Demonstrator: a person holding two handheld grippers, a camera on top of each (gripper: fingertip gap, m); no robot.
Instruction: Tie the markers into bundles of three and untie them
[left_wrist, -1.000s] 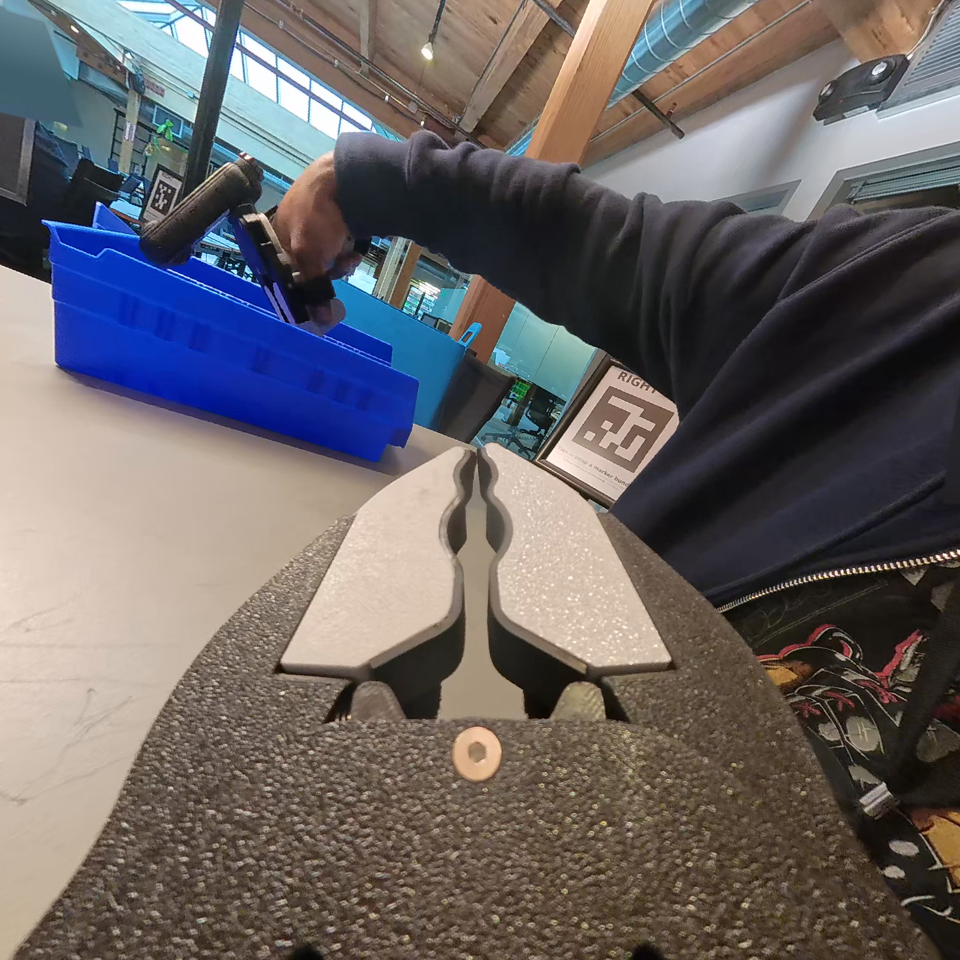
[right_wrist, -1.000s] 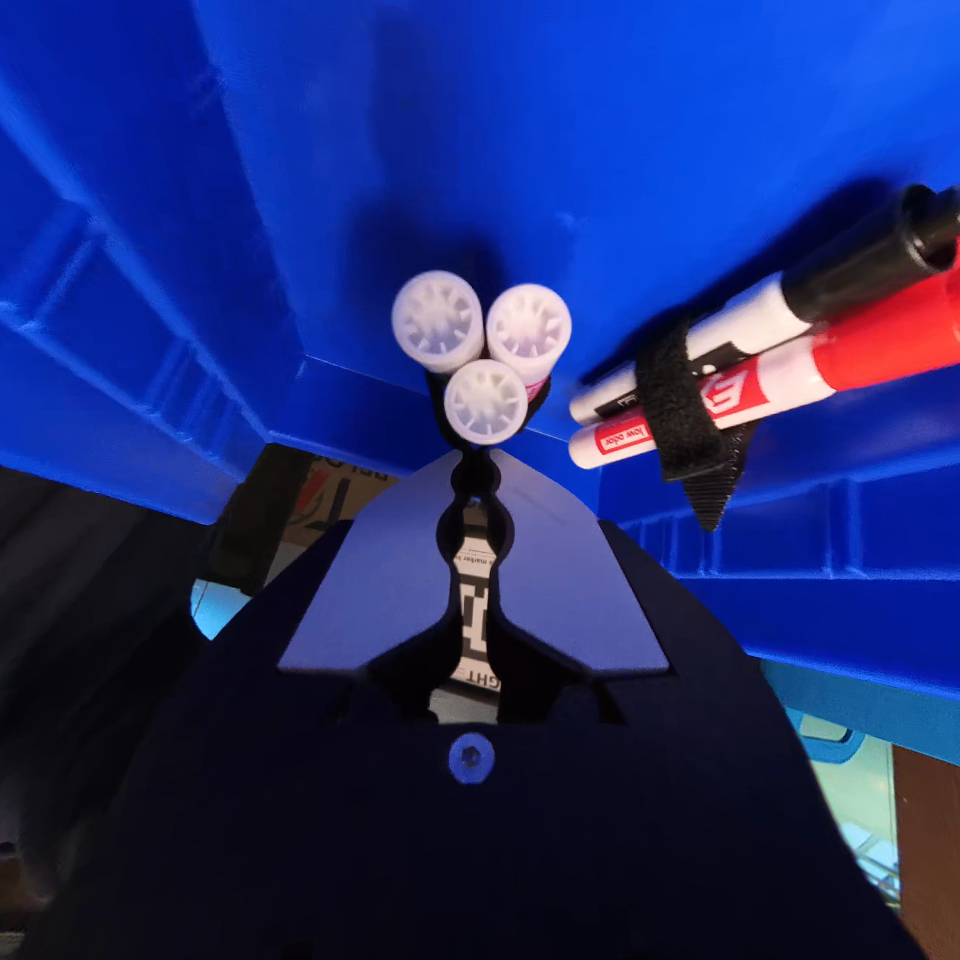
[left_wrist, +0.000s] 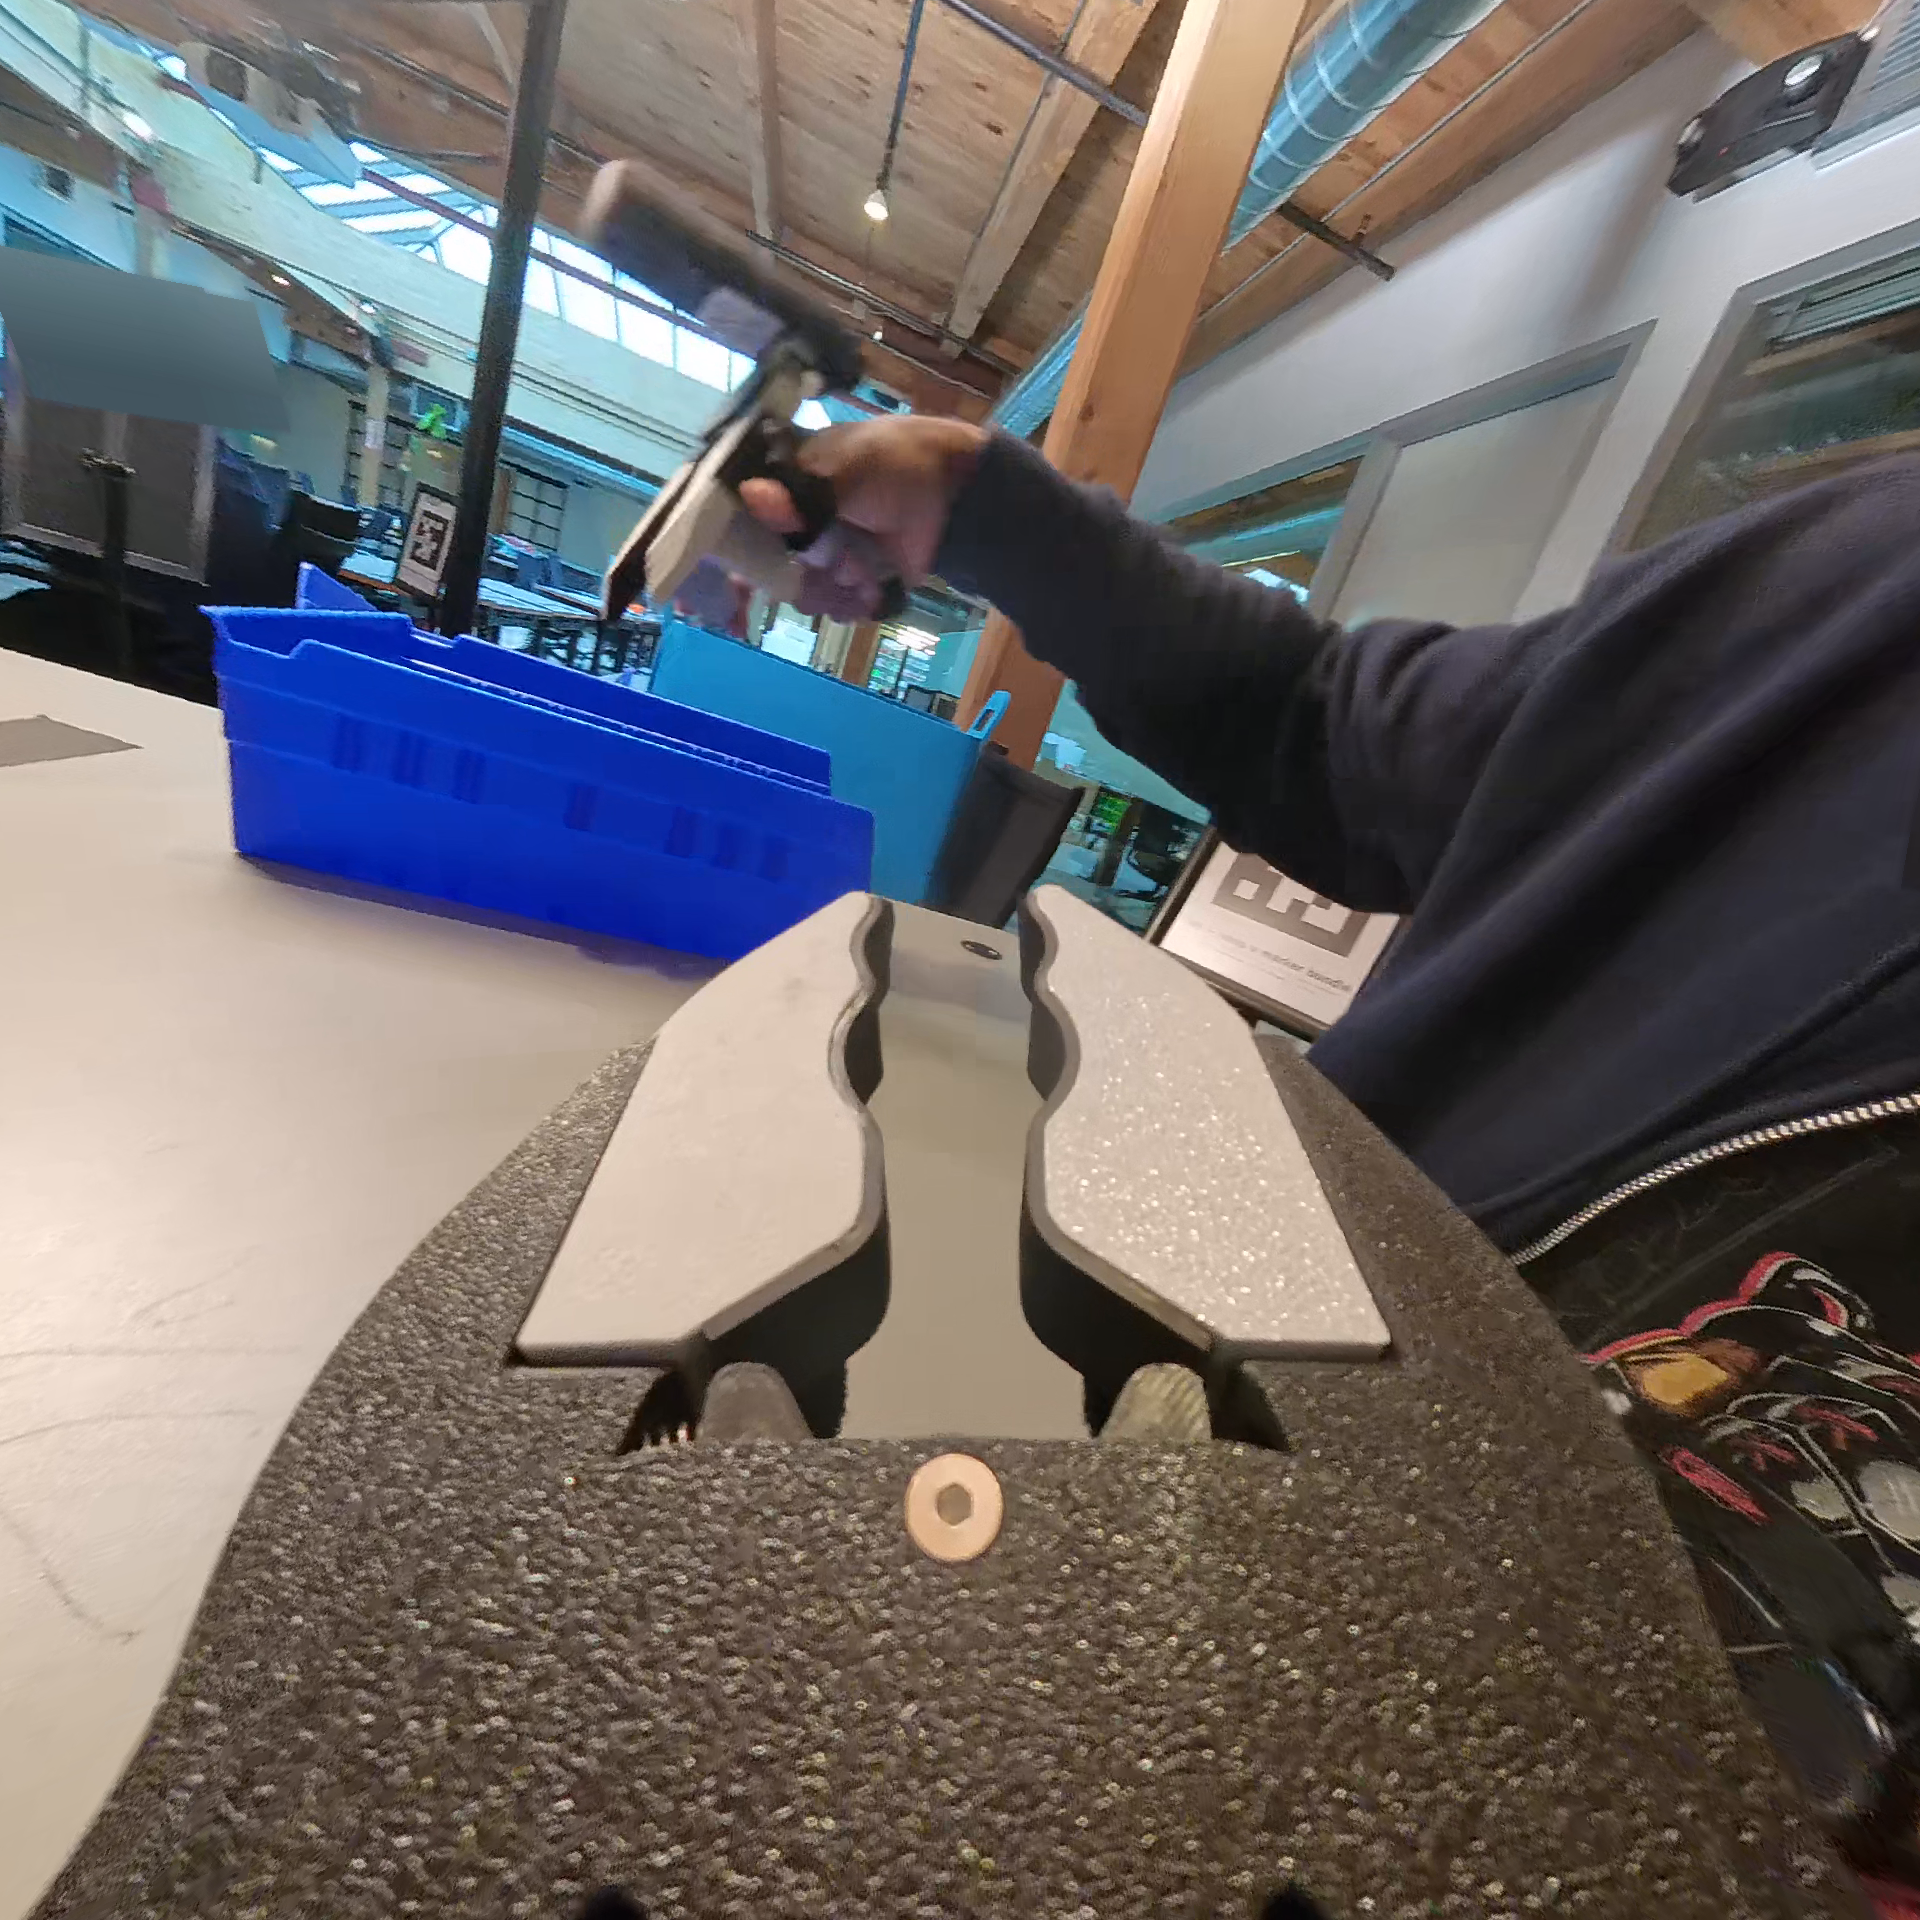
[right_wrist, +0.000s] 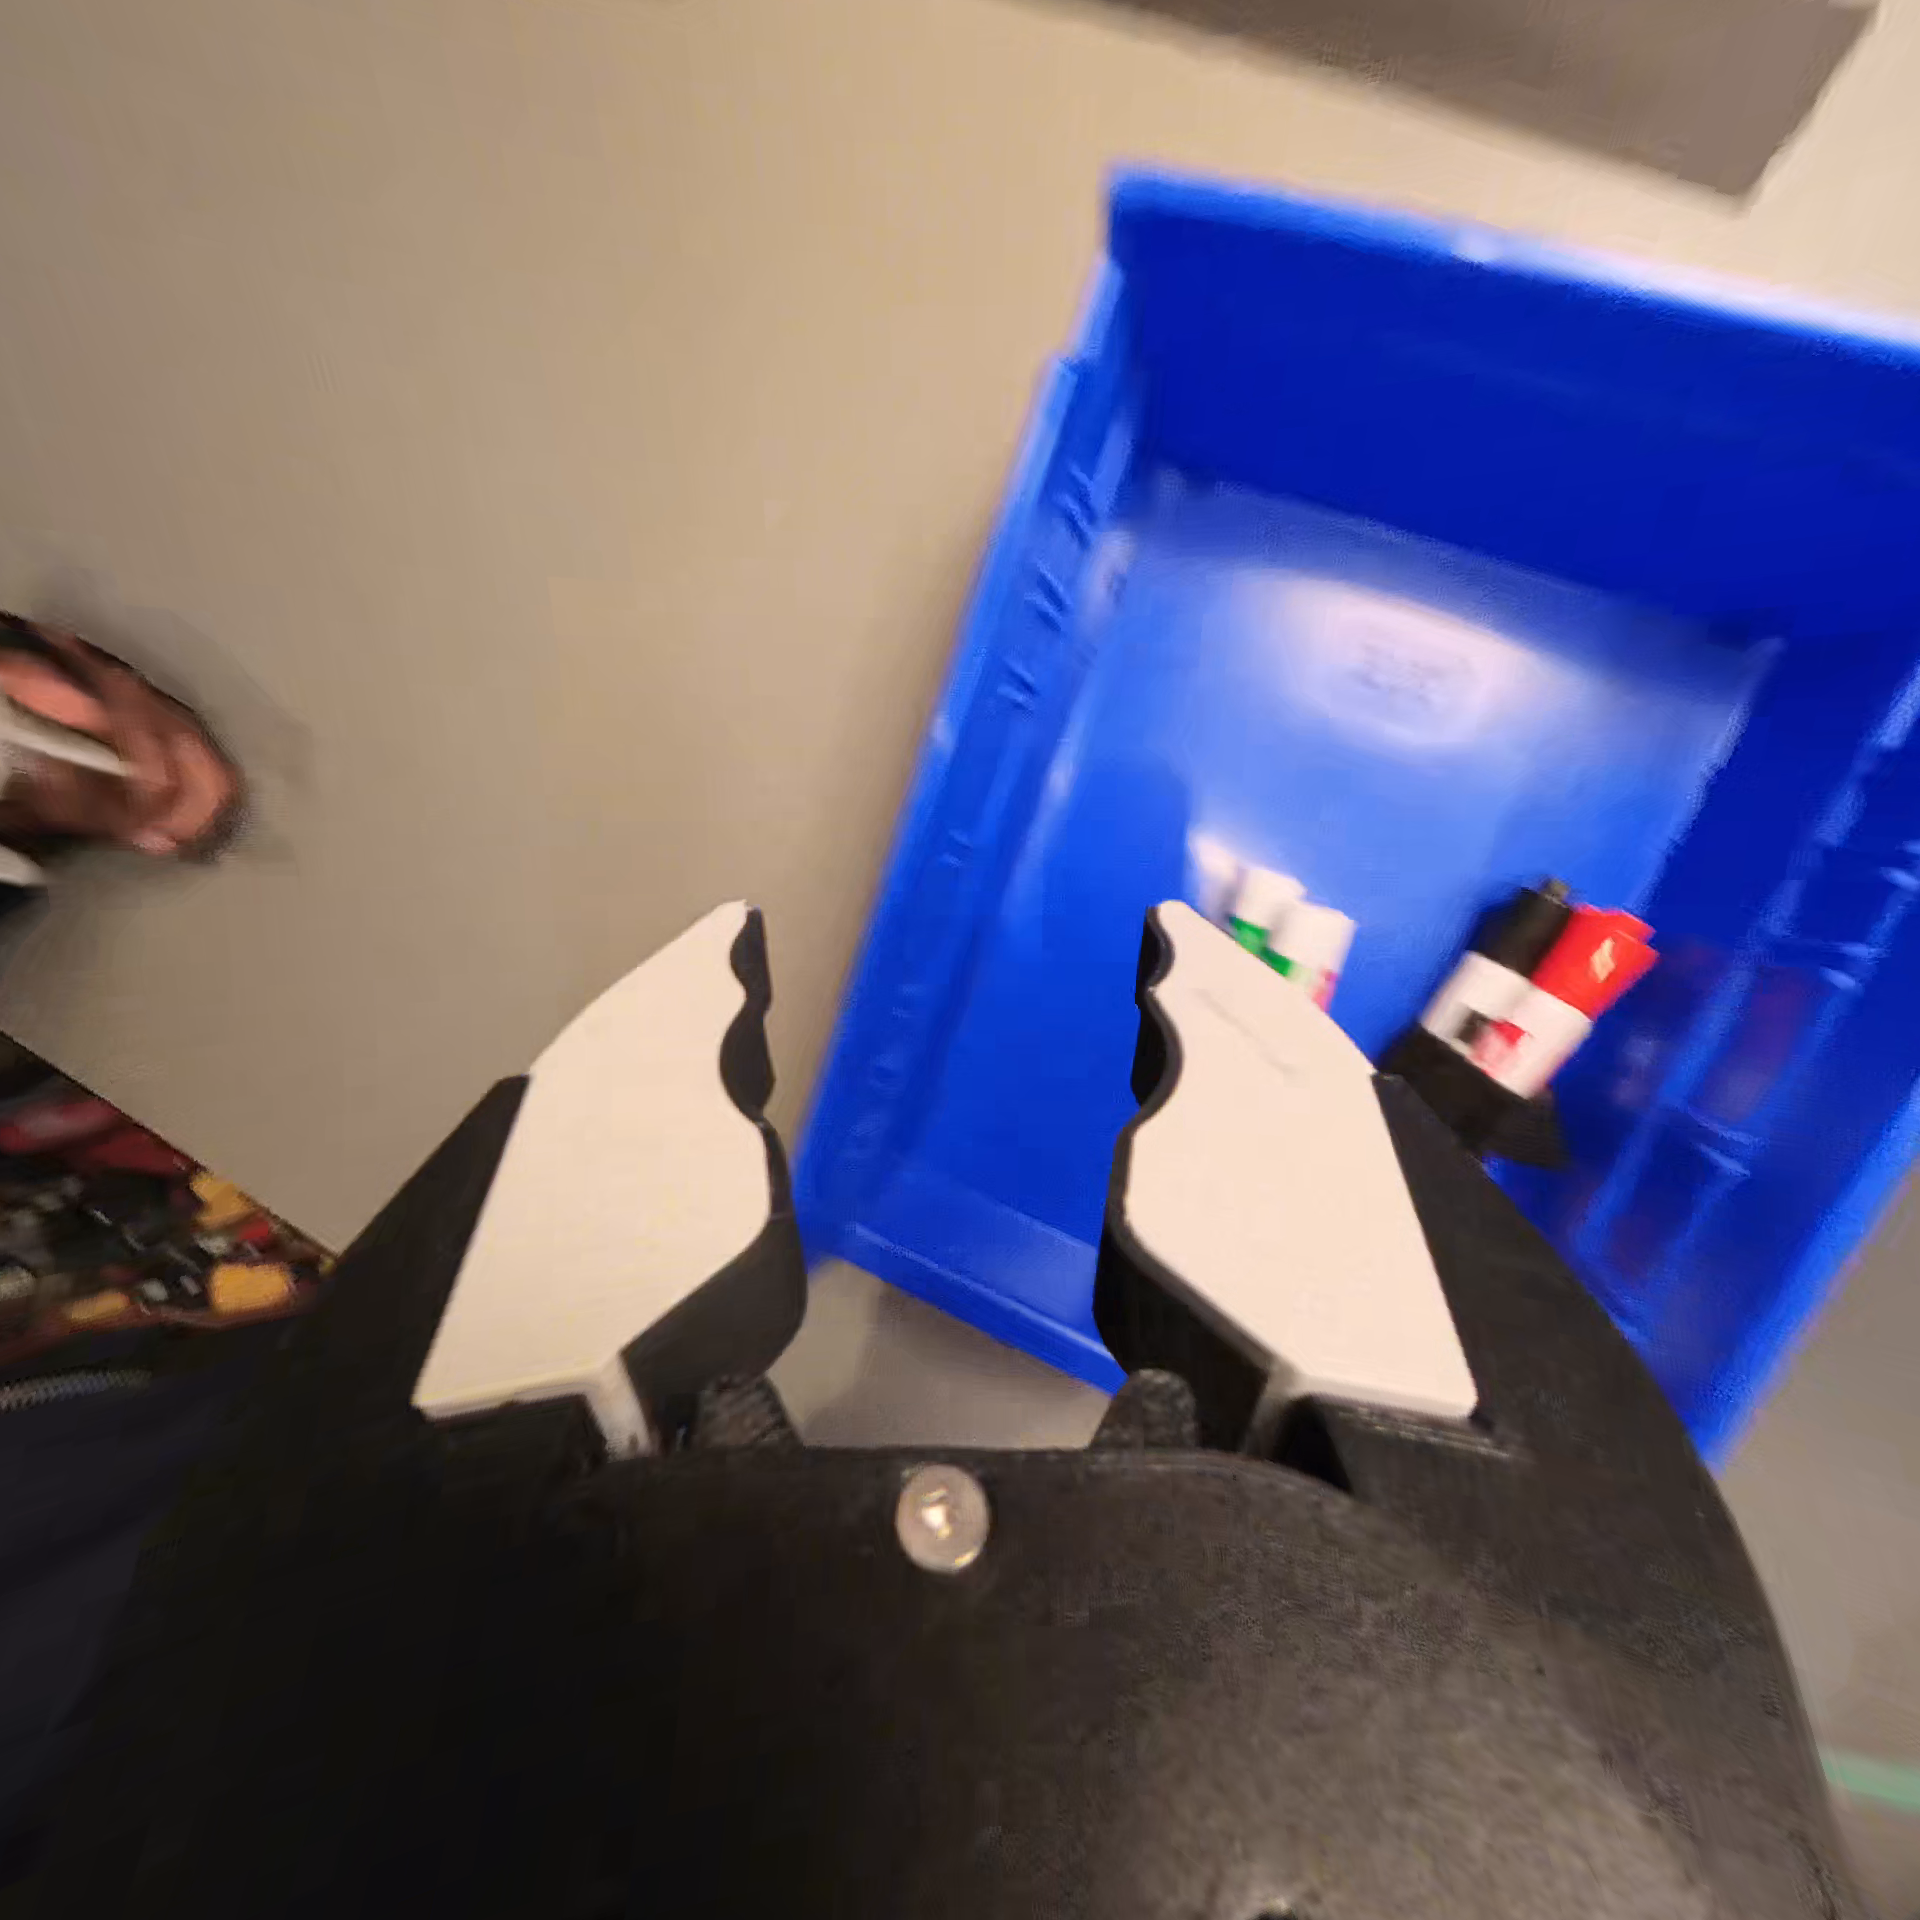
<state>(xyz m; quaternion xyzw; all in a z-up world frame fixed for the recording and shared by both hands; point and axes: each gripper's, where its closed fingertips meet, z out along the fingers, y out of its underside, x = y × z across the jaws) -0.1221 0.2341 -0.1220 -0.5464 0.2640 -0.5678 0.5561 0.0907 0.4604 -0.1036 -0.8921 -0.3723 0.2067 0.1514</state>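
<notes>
Marker bundles (right_wrist: 1496, 997) lie strapped in blue bin (right_wrist: 1455, 312); right tongs (right_wrist: 954, 935) wide above it, left tongs (left_wrist: 954, 914) narrowly parted, both empty.

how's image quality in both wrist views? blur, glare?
Right wrist view: heavy motion blur on the blue bin and both marker bundles, a glare patch on the bin floor; the right gripper itself is sharp. Left wrist view: mostly crisp, left gripper sharp, only the raised right gripper smeared.
</notes>
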